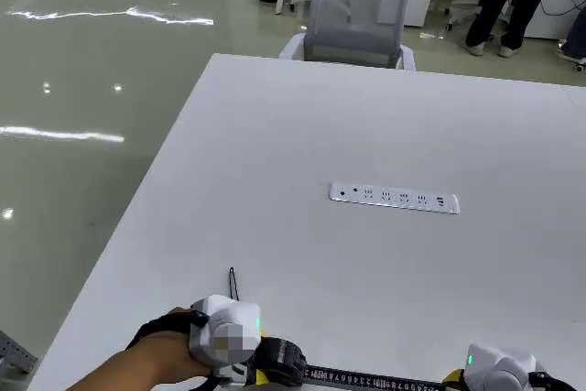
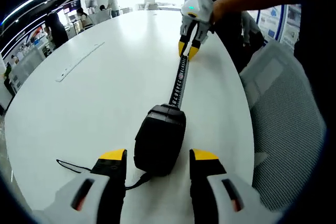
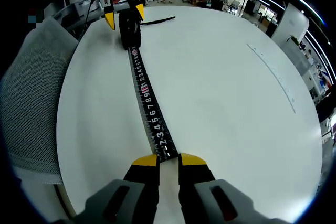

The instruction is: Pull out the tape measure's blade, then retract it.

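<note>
Lying beyond the blade is a power strip.

**Tape measure on table, blade out**

Case was black, rounded and chunky. It stood on its edge on the white tabletop, close to the near edge. A thin black cord trailed from its back across the surface. The blade was dark with white numerals and graduations. It lay flat and straight on the table, running from the case mouth along the near edge.
</note>
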`<state>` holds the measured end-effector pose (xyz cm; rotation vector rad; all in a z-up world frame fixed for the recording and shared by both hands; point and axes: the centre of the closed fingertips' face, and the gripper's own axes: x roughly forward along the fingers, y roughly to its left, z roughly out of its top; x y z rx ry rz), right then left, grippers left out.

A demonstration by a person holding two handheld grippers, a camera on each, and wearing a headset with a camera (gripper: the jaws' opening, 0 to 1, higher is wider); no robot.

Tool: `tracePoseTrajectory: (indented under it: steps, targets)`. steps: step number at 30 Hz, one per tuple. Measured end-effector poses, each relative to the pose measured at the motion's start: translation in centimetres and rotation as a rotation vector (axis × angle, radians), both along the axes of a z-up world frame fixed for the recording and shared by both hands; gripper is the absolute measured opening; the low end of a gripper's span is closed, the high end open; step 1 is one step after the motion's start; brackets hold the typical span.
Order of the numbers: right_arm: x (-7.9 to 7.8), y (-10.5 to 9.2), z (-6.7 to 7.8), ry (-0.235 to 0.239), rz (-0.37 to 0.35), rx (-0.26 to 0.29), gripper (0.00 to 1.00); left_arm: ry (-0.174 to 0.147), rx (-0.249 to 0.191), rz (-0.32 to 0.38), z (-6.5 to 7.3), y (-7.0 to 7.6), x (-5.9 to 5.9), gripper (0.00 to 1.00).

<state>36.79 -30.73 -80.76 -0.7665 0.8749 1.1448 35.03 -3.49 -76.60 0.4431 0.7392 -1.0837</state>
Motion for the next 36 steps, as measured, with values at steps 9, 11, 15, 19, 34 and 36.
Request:
tracePoseTrajectory:
  steps: [9,11,15,19,34,36]
  targets:
    - [-0.1,0.2,0.1,0.001,0.0,0.0,0.11,0.047,-0.069,0.204,-1.4,4.1,-2.6,0.52]
    - [-0.1,0.2,0.1,0.001,0.001,-0.002,0.11,0.049,-0.099,0.222,-1.2,3.5,-2.9,0.51]
    - [0.0,0.1,0.0,0.002,0.003,-0.006,0.11,0.013,-0.087,0.214,-1.1,2.3,-3.0,0.52]
    - [0.0,0.0,0.0,0.002,-0.001,-0.006,0.12,-0.049,-0.061,0.187,-0.7,1.6,-2.0,0.51]
    - [0.0,0.0,0.0,-0.005,-0.007,-0.005,0.12,0.049,-0.048,0.673,1.1,-1.5,2.1,0.65]
    - [0.0,0.0,0.1,-0.007,-0.011,-0.003,0.12,0.055,-0.045,0.713,1.2,-1.2,2.2,0.64]
